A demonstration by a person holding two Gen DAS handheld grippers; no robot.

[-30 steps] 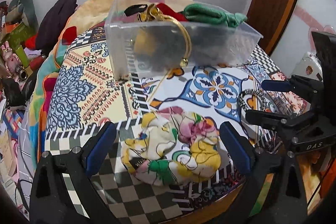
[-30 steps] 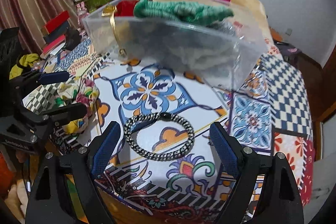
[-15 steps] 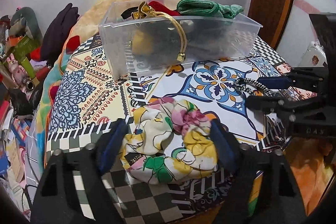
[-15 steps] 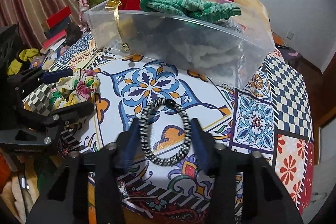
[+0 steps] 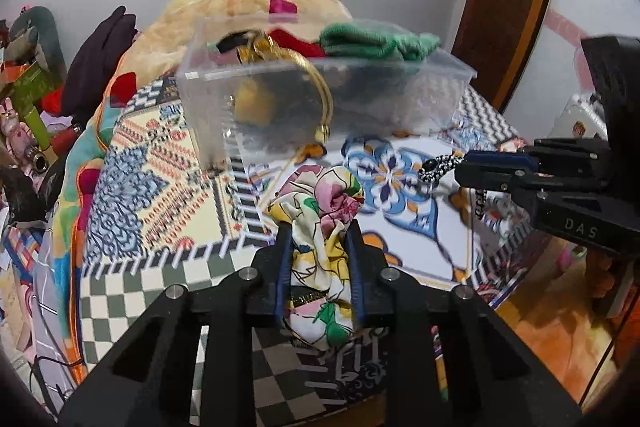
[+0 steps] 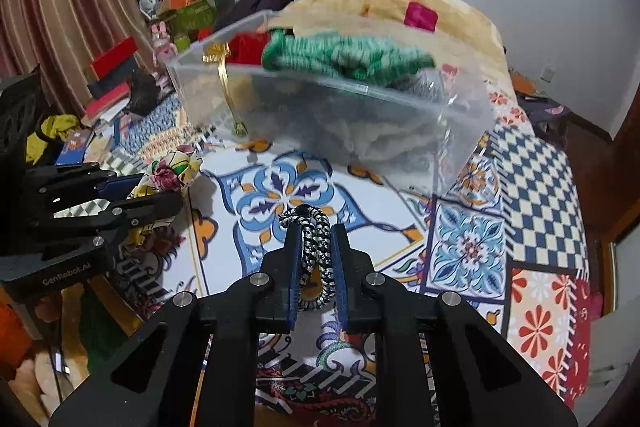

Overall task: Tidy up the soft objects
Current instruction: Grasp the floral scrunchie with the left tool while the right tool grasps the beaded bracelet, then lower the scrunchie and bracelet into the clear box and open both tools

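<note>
left gripper (image 5: 318, 247) fingers are pinching the floral scrunchie (image 5: 320, 227), right gripper (image 6: 316, 247) fingers are clamping the black-and-white hair tie (image 6: 314, 239); both are sitting just above the patterned surface (image 6: 472, 247), near the clear box (image 5: 320, 99) already holding a green cloth (image 6: 344, 57). to do this well: keep both grips firm, lift over the front wall, avoid snagging the gold band (image 5: 320, 95) hanging over it, release inside one at a time.
</note>
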